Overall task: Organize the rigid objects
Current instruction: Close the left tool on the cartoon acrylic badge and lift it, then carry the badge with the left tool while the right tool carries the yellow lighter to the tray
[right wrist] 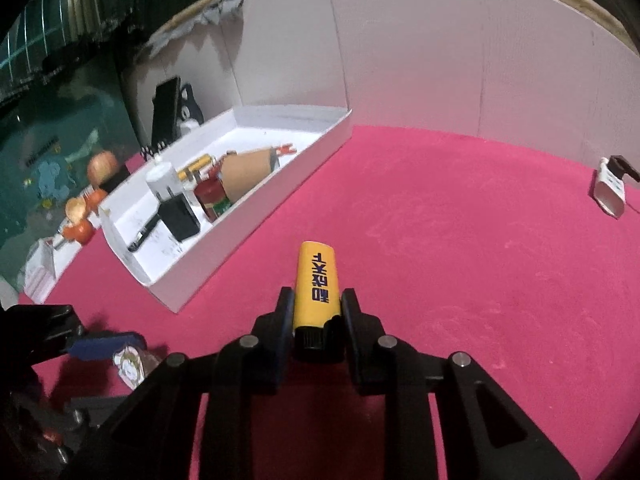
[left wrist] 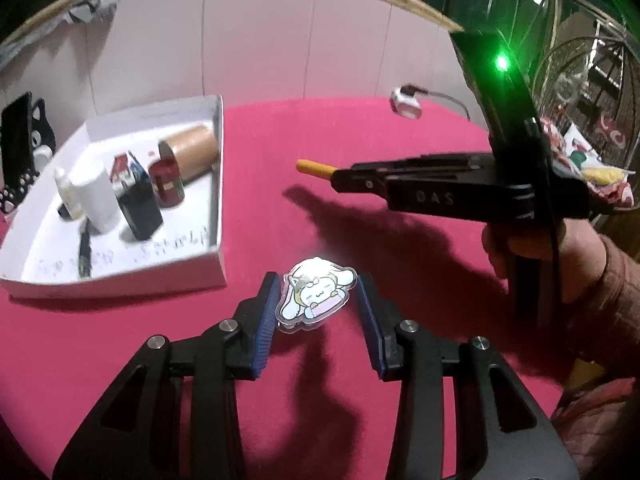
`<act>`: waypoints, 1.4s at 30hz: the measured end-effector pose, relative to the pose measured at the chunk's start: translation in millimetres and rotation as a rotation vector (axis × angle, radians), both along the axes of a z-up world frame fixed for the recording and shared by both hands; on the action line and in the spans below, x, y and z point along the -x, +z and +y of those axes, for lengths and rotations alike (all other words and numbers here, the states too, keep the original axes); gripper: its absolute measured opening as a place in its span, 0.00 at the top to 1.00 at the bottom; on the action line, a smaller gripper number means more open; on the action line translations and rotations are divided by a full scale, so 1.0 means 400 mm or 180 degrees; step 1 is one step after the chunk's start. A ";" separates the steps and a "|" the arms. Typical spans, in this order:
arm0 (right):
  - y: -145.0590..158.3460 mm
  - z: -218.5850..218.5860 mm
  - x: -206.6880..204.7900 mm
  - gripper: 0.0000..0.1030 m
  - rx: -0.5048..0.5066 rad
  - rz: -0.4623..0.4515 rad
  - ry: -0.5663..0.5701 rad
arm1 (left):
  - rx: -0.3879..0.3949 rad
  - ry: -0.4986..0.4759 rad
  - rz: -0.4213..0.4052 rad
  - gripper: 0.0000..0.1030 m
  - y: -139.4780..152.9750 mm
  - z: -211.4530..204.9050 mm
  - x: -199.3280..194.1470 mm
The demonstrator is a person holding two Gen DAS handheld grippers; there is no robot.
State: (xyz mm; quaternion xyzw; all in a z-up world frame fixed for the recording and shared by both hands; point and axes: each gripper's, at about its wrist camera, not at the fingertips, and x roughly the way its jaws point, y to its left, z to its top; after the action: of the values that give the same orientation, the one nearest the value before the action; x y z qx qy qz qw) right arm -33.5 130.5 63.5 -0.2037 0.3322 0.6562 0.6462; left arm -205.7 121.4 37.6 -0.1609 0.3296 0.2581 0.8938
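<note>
At the bottom middle of the left view, the left tongs (left wrist: 316,312) pinch a flat cartoon charm (left wrist: 316,298) over the pink desk (left wrist: 280,184). The right tongs (right wrist: 316,320) squeeze a yellow tube (right wrist: 316,284) near the middle. At the upper left, the white box (right wrist: 248,236) already holds several things. These two still need to go in.

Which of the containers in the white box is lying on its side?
The brown cardboard tube at the far end of the white box; the red can and white bottle beside it stand upright.
</note>
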 end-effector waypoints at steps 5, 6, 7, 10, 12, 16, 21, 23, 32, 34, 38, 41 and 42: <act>0.046 -0.021 -0.001 0.78 -0.0164 0.0012 -0.0015 | -0.0119 0.0053 -0.0139 0.63 0.050 0.018 0.004; 0.053 -0.024 0.000 0.78 -0.0193 0.0010 -0.0018 | -0.0129 0.0064 -0.0154 0.63 0.057 0.017 0.008; 0.060 -0.027 0.002 0.78 -0.0212 0.0010 -0.0003 | -0.0145 0.0081 -0.0174 0.63 0.065 0.019 0.014; 0.075 -0.029 0.015 0.78 -0.0255 -0.0016 0.0024 | -0.0169 0.0131 -0.0209 0.63 0.081 0.018 0.021; 0.078 -0.029 0.022 0.78 -0.0269 -0.0035 0.0035 | -0.0185 0.0171 -0.0228 0.63 0.087 0.021 0.033; 0.087 -0.026 0.034 0.78 -0.0284 -0.0057 0.0059 | -0.0208 0.0271 -0.0277 0.63 0.098 0.030 0.065; 0.097 -0.022 0.049 0.78 -0.0289 -0.0094 0.0091 | -0.0223 0.0412 -0.0336 0.63 0.110 0.052 0.099; 0.102 -0.017 0.054 0.78 -0.0290 -0.0115 0.0103 | -0.0225 0.0477 -0.0361 0.63 0.114 0.066 0.116; 0.129 0.018 0.084 0.78 -0.0340 -0.0204 0.0192 | -0.0306 0.0772 -0.0440 0.63 0.147 0.135 0.188; 0.136 0.029 0.090 0.78 -0.0350 -0.0218 0.0216 | -0.0330 0.0849 -0.0465 0.63 0.158 0.153 0.205; 0.151 0.052 0.104 0.78 -0.0366 -0.0239 0.0256 | -0.0412 0.1003 -0.0488 0.63 0.181 0.194 0.239; 0.159 0.074 0.118 0.78 -0.0359 -0.0259 0.0296 | -0.0443 0.1079 -0.0483 0.63 0.191 0.225 0.255; 0.161 0.085 0.124 0.78 -0.0353 -0.0264 0.0309 | -0.0445 0.1096 -0.0479 0.63 0.192 0.235 0.258</act>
State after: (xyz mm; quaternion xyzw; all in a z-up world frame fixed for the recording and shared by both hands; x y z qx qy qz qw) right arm -82.9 164.4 128.0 -0.2104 0.2580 0.6952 0.6371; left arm -308.9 215.3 114.5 -0.1712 0.2108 0.4167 0.8675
